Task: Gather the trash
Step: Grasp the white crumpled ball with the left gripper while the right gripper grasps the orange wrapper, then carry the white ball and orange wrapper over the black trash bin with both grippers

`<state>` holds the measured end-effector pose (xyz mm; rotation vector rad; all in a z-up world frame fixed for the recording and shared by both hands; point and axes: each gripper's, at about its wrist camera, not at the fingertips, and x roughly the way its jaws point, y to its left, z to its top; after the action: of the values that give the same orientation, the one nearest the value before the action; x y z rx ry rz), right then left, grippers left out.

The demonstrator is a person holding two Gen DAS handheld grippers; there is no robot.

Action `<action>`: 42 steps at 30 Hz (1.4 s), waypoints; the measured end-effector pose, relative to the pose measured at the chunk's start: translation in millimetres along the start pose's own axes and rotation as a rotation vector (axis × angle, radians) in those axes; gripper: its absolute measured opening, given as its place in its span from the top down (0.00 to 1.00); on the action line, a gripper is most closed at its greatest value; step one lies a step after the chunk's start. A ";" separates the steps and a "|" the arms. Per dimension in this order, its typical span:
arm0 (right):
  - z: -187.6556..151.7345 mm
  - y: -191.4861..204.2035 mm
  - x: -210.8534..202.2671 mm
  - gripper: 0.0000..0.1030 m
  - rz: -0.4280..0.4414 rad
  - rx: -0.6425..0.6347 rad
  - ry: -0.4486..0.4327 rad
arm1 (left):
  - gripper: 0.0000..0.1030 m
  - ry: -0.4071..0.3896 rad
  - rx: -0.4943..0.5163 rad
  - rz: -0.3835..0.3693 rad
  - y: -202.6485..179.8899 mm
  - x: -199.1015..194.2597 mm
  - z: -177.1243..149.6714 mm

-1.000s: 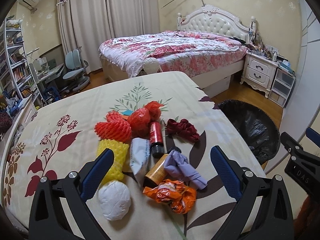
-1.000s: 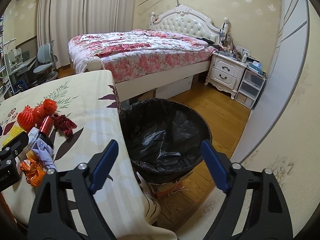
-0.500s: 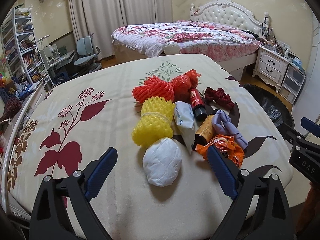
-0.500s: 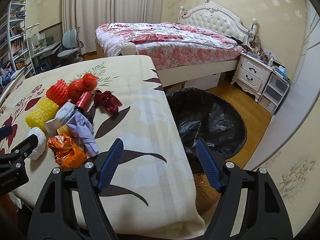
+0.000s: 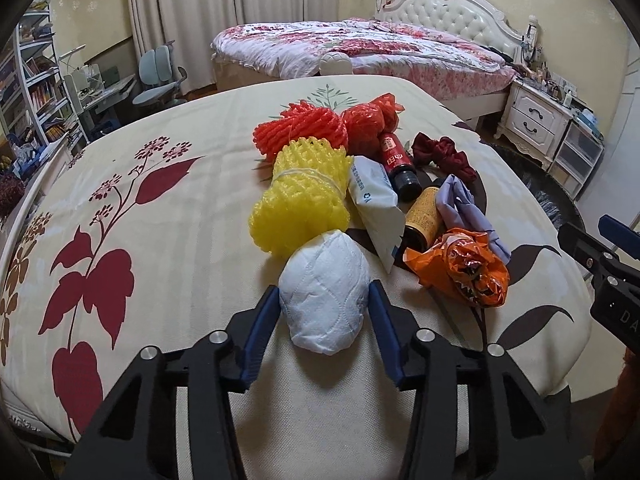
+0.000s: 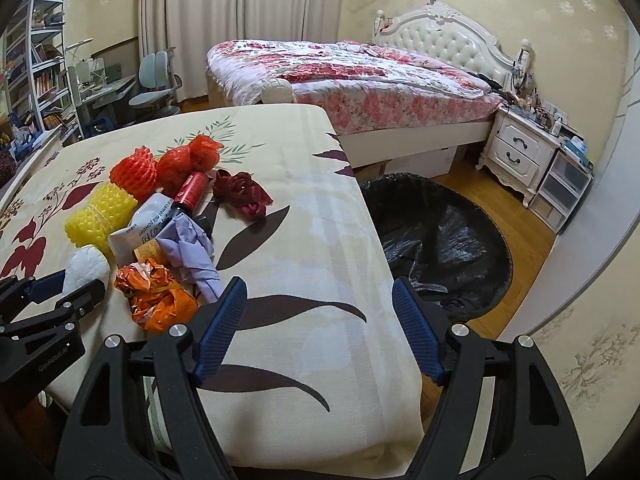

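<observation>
While level over table [image 5: 168, 240] | left jaws pinch white wad [image 5: 324, 292] | right jaws wide, empty

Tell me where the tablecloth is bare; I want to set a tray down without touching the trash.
Bare cloth lies left of the yellow foam net and white wad, and between the orange wrapper and the table edge beside the bin. The pile between is crowded.
</observation>
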<state>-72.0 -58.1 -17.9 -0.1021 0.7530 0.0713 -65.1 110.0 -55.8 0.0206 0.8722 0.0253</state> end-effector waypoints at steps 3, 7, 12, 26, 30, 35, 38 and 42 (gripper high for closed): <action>0.8 5.3 -2.2 0.29 0.015 -0.007 -0.003 | 0.58 -0.019 0.015 -0.004 -0.4 -8.7 -1.9; 1.8 18.7 -7.2 0.29 0.049 -0.033 -0.014 | 0.58 -0.037 0.006 -0.007 2.6 -19.7 -2.6; 3.3 38.8 -11.9 0.29 0.103 -0.072 -0.020 | 0.58 -0.055 -0.014 0.017 15.7 -29.4 -7.0; -1.0 93.6 5.9 0.42 0.214 -0.182 0.038 | 0.58 -0.062 -0.095 0.087 61.2 -28.2 -9.6; -5.0 98.6 12.4 0.60 0.196 -0.203 0.054 | 0.58 -0.059 -0.101 0.084 62.4 -26.5 -11.8; -5.1 91.7 6.3 0.64 0.227 -0.178 0.040 | 0.58 -0.068 -0.103 0.083 61.6 -29.5 -10.9; -3.4 86.9 -3.0 0.64 0.234 -0.171 0.022 | 0.58 -0.081 -0.102 0.079 59.9 -34.2 -7.9; 4.1 72.6 -17.9 0.64 0.224 -0.140 -0.023 | 0.58 -0.109 -0.093 0.068 53.8 -41.2 0.3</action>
<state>-89.5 14.0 -7.5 -0.1495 0.7343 0.3378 -92.1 162.5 -22.5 -0.0345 0.7601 0.1275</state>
